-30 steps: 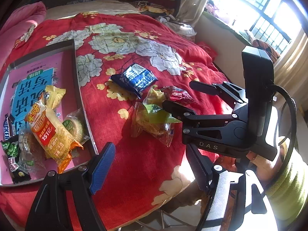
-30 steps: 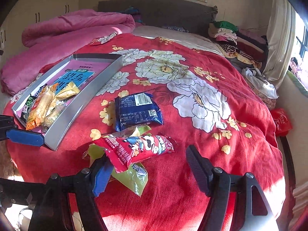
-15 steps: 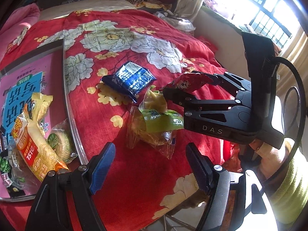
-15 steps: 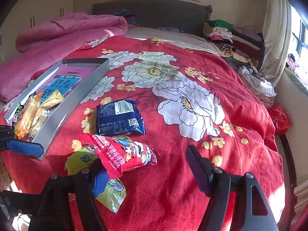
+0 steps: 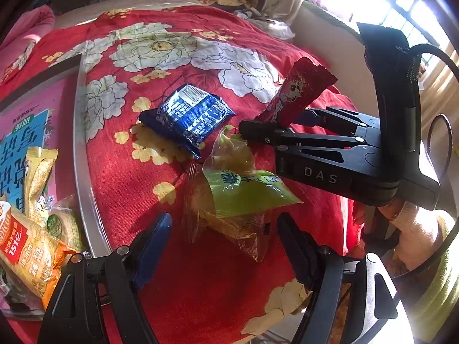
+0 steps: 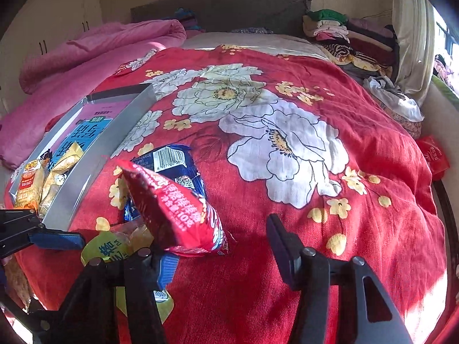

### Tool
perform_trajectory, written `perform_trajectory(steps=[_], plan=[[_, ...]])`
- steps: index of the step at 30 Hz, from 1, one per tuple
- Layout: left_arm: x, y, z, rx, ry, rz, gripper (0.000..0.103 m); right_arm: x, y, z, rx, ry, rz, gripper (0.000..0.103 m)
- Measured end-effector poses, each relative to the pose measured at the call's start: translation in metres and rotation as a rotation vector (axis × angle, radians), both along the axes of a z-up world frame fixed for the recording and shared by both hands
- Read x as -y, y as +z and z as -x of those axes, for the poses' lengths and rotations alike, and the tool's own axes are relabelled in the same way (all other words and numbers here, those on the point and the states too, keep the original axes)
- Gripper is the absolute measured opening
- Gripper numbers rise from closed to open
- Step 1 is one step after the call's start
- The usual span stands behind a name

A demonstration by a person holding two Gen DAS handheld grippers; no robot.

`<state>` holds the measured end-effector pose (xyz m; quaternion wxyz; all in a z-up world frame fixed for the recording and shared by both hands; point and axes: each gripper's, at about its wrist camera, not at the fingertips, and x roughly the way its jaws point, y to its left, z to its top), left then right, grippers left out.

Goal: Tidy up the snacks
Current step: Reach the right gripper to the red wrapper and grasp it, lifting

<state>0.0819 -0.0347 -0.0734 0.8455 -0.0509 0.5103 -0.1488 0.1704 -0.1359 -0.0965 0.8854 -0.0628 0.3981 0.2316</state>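
Observation:
A red snack packet (image 6: 178, 212) (image 5: 298, 91) rests tilted up on the left finger of my right gripper (image 6: 221, 246); its jaws stand wide apart in the right wrist view, so I cannot tell how it is held. My left gripper (image 5: 223, 240) is open, its fingers either side of a green-and-clear snack bag (image 5: 238, 192) lying on the red floral bedspread. A blue packet (image 5: 186, 117) (image 6: 169, 169) lies just beyond. The silver tray (image 5: 83, 154) (image 6: 94, 154) at the left holds several snacks.
The bed's near edge runs just below my grippers. A pink quilt (image 6: 94, 54) lies at the far left, folded clothes (image 6: 344, 37) at the far right by the curtain. A red bag (image 6: 433, 157) sits off the bed's right side.
The red packet has been lifted off the bedspread and tipped upright by my right gripper. My left gripper has moved closer to the green bag.

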Motion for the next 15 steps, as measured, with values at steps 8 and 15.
perform_trajectory(steps=[8,15], plan=[[0.005,-0.002,-0.006,0.029,-0.015,-0.038,0.077,0.003,-0.002,-0.008,-0.021,0.0,-0.053,0.044],[0.014,-0.004,-0.008,0.026,-0.038,-0.045,0.066,0.001,-0.004,-0.014,-0.039,0.015,-0.096,0.033]])
